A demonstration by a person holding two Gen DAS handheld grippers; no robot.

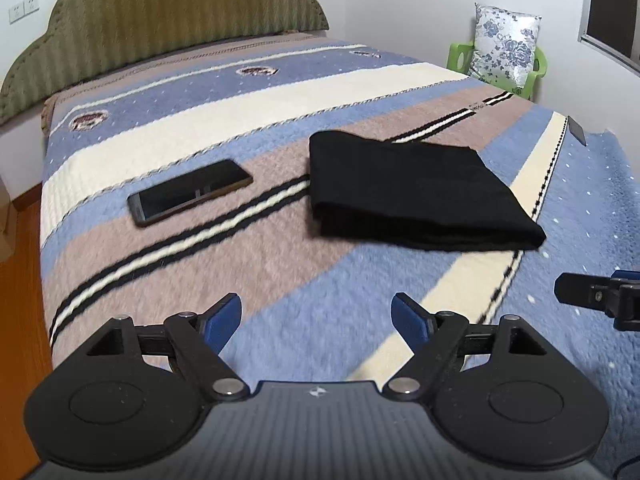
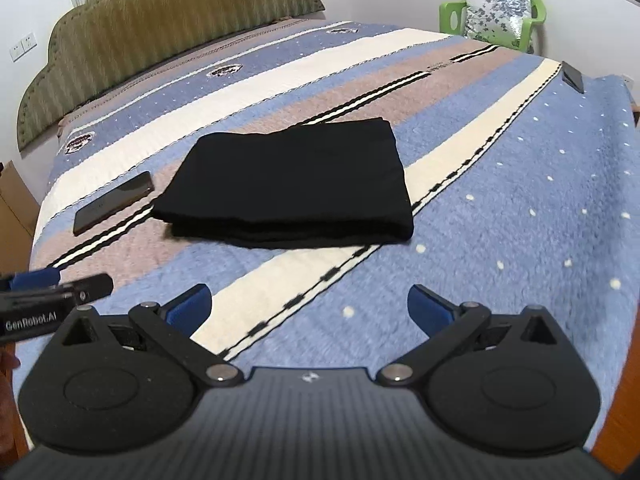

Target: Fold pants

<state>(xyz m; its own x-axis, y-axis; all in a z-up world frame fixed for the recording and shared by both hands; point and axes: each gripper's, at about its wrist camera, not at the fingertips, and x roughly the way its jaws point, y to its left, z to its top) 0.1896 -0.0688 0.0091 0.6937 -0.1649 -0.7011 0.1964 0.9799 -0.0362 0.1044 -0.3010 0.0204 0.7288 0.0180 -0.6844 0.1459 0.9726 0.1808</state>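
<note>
The pants (image 2: pixel 288 184) lie on the bed (image 2: pixel 520 208) as a compact black rectangle, layers stacked at the near edge, so the folding looks done; a phone (image 1: pixel 190 192) sits just beside them, apart; the left gripper (image 1: pixel 316 316) and right gripper (image 2: pixel 308 308) hang short of the pants, jaws wide and empty, probably clear so the stack stays neat
</note>
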